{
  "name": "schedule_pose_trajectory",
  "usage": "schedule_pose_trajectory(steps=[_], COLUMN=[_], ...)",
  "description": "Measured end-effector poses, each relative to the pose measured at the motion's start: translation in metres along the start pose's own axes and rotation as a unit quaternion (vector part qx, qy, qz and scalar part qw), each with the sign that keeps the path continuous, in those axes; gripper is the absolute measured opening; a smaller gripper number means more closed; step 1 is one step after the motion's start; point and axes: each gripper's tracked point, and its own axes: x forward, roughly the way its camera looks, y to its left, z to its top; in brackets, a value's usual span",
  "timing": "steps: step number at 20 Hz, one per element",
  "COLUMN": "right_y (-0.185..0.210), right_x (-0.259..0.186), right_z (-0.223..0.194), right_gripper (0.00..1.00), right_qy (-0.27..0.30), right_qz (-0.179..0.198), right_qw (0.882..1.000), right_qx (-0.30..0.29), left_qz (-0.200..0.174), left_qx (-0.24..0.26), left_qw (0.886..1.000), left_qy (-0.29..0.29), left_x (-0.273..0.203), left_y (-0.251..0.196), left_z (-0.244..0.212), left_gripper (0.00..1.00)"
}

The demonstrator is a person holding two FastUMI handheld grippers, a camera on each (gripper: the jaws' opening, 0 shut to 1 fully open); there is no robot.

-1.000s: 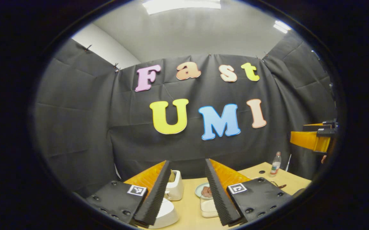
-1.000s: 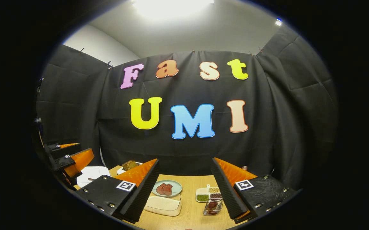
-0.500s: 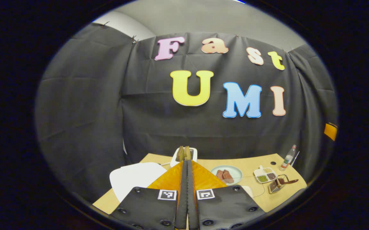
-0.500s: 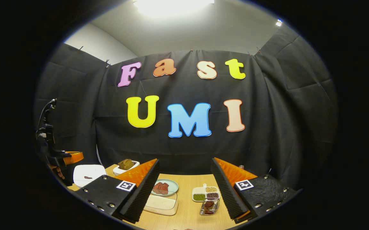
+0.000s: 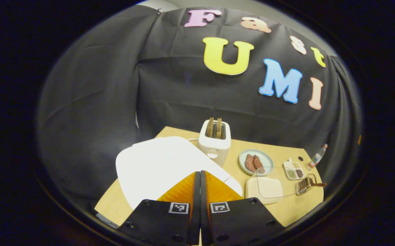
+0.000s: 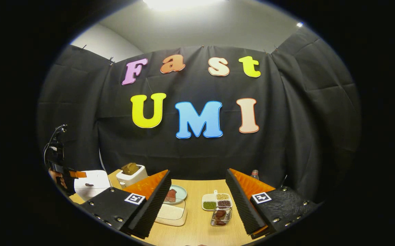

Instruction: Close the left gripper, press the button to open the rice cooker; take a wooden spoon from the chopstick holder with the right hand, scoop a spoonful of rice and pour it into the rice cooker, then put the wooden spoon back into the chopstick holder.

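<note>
Pointing down at the white rice cooker, the left gripper is seen with fingers pressed together, nothing between; in the right gripper view, the right gripper is held wide apart above the counter, the chopstick holder between its fingers.

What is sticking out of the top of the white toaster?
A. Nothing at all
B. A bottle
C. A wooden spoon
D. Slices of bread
D: two brown slices of bread stand upright in the slots of the toaster, which sits behind the rice cooker on the table.
</note>
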Motion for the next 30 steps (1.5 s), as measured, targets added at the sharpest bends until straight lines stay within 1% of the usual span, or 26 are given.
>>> schedule_pose_trajectory(steps=[2, 3, 4, 5, 6, 7, 8, 9, 10, 11, 13, 14, 15, 16, 17, 18, 20, 21, 22, 23, 25, 26, 27, 28, 29, 30], right_y=[0.001, 0.001, 0.001, 0.0, 0.0, 0.0, 0.0, 0.001, 0.002, 0.003, 0.002, 0.005, 0.009, 0.01, 0.011, 0.012, 0.013, 0.012, 0.011, 0.011, 0.008, 0.006, 0.003, 0.001, -0.001, -0.003], right_x=[0.002, 0.003, 0.004, 0.004, 0.004, 0.005, 0.006, 0.007, 0.007, 0.006, 0.006, 0.006, 0.006, 0.005, 0.003, 0.002, 0.0, -0.001, -0.002, -0.005, -0.009, -0.01, -0.011, -0.012, -0.015, -0.016], right_z=[-0.002, -0.004, -0.003, -0.004, -0.004, -0.005, -0.005, -0.006, -0.005, -0.004, -0.005, -0.005, -0.007, -0.006, -0.005, -0.004, -0.002, -0.002, -0.002, -0.001, -0.002, -0.002, -0.004, -0.006, -0.006, -0.006], right_gripper=[0.98, 0.98, 0.98, 0.98, 0.98, 0.98, 0.98, 0.98, 0.98, 0.98, 0.98, 0.98, 0.98, 0.98, 0.98, 0.98, 0.98, 0.98, 0.98, 0.98, 0.98, 0.98, 0.98, 0.98, 0.98, 0.98], right_qy=[0.005, 0.007, 0.008, 0.009, 0.01, 0.011, 0.012, 0.013, 0.013, 0.012, 0.009, 0.01, 0.01, 0.009, 0.006, 0.002, -0.005, -0.008, -0.011, -0.014, -0.018, -0.018, -0.017, -0.015, -0.015, -0.016], right_qz=[0.001, 0.001, 0.001, 0.0, 0.0, 0.001, 0.001, 0.002, 0.004, 0.005, 0.006, 0.01, 0.015, 0.019, 0.022, 0.024, 0.028, 0.028, 0.028, 0.028, 0.028, 0.026, 0.024, 0.023, 0.021, 0.019], right_qw=[1.0, 1.0, 1.0, 1.0, 1.0, 1.0, 1.0, 1.0, 1.0, 1.0, 1.0, 1.0, 1.0, 1.0, 1.0, 1.0, 1.0, 1.0, 0.999, 0.999, 0.999, 0.999, 0.999, 1.0, 1.0, 1.0], right_qx=[-0.003, -0.005, -0.008, -0.009, -0.008, -0.006, -0.005, -0.003, -0.001, -0.002, -0.006, -0.004, 0.0, 0.002, 0.002, 0.0, -0.007, -0.01, -0.012, -0.012, -0.012, -0.013, -0.014, -0.013, -0.012, -0.012], left_qz=[0.017, 0.017, 0.016, 0.019, 0.019, 0.023, 0.024, 0.024, 0.025, 0.029, 0.042, 0.042, 0.045, 0.047, 0.05, 0.048, 0.032, 0.033, 0.036, 0.038, 0.03, 0.026, 0.026, 0.023, 0.017, 0.007], left_qx=[0.015, 0.011, 0.006, 0.003, 0.0, -0.001, 0.0, -0.002, -0.002, 0.0, 0.006, 0.007, 0.011, 0.016, 0.023, 0.03, 0.044, 0.053, 0.065, 0.077, 0.092, 0.1, 0.105, 0.108, 0.105, 0.096], left_qw=[1.0, 1.0, 1.0, 0.999, 0.999, 0.999, 0.999, 0.999, 0.999, 1.0, 0.995, 0.991, 0.987, 0.985, 0.981, 0.977, 0.97, 0.966, 0.96, 0.951, 0.932, 0.925, 0.923, 0.922, 0.924, 0.928], left_qy=[0.014, 0.018, 0.023, 0.031, 0.042, 0.042, 0.035, 0.035, 0.027, -0.002, -0.088, -0.124, -0.151, -0.167, -0.185, -0.205, -0.236, -0.25, -0.271, -0.297, -0.348, -0.365, -0.37, -0.37, -0.367, -0.359], left_x=[0.012, 0.017, 0.018, 0.023, 0.025, 0.022, 0.021, 0.019, 0.016, 0.008, -0.018, -0.034, -0.047, -0.058, -0.071, -0.078, -0.098, -0.107, -0.118, -0.132, -0.161, -0.17, -0.178, -0.179, -0.183, -0.184], left_y=[0.011, 0.011, 0.012, 0.013, 0.014, 0.013, 0.014, 0.014, 0.014, 0.015, 0.018, 0.014, 0.011, 0.008, 0.005, 0.0, -0.018, -0.024, -0.031, -0.038, -0.062, -0.071, -0.078, -0.085, -0.093, -0.1], left_z=[-0.018, -0.022, -0.025, -0.031, -0.041, -0.042, -0.037, -0.034, -0.029, -0.012, 0.036, 0.059, 0.076, 0.085, 0.096, 0.109, 0.125, 0.13, 0.138, 0.149, 0.165, 0.166, 0.166, 0.163, 0.161, 0.158], left_gripper=[0.09, 0.09, 0.13, 0.09, 0.09, 0.08, 0.13, 0.13, 0.13, 0.09, 0.09, 0.22, 0.42, 0.63, 0.71, 0.82, 0.87, 0.86, 0.88, 0.86, 0.87, 0.89, 0.96, 0.97, 0.97, 0.91])
